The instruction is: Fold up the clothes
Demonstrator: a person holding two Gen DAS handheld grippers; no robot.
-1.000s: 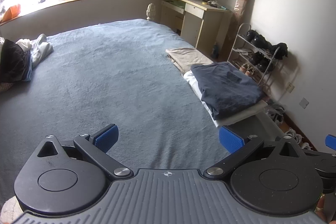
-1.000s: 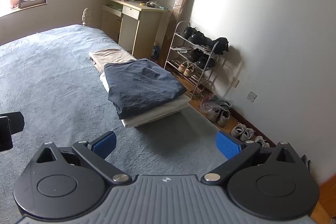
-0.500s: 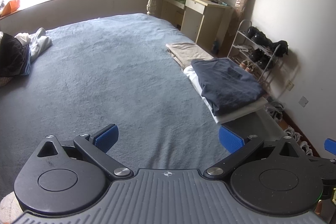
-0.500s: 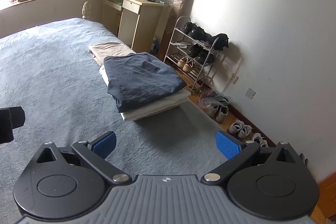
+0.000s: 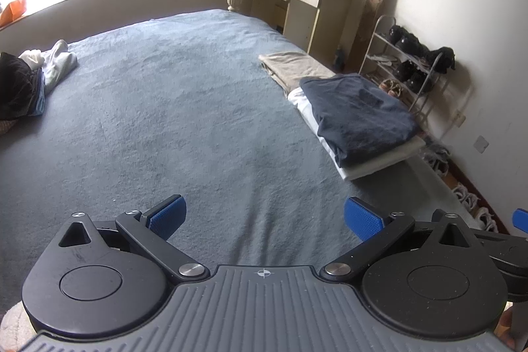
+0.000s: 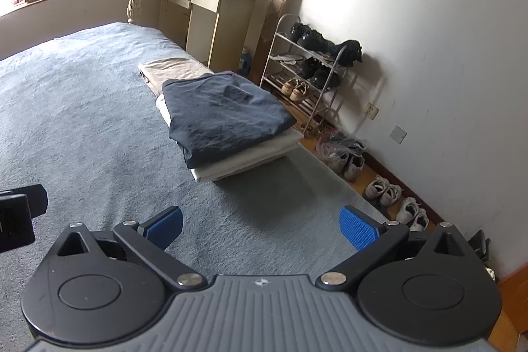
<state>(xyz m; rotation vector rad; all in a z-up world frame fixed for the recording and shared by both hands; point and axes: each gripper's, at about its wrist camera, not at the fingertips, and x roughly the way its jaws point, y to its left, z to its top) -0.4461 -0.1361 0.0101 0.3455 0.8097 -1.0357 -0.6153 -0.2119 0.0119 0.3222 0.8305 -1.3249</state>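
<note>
both grippers, left [image 5: 264,215] & right [image 6: 260,225], jaws wide, empty, above the bed [image 5: 171,121]. folded navy garment [image 6: 221,117] atop white one [image 6: 250,159] at bed's right edge; unfolded clothes pile [image 5: 29,81] far left.

grey-blue bedspread [image 5: 184,121], navy folded garment [image 6: 224,114], beige folded cloth [image 6: 171,70], blue fingers [image 5: 166,216]

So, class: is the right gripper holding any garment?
No: the right gripper is open and empty above the bed, short of the folded navy garment.
</note>
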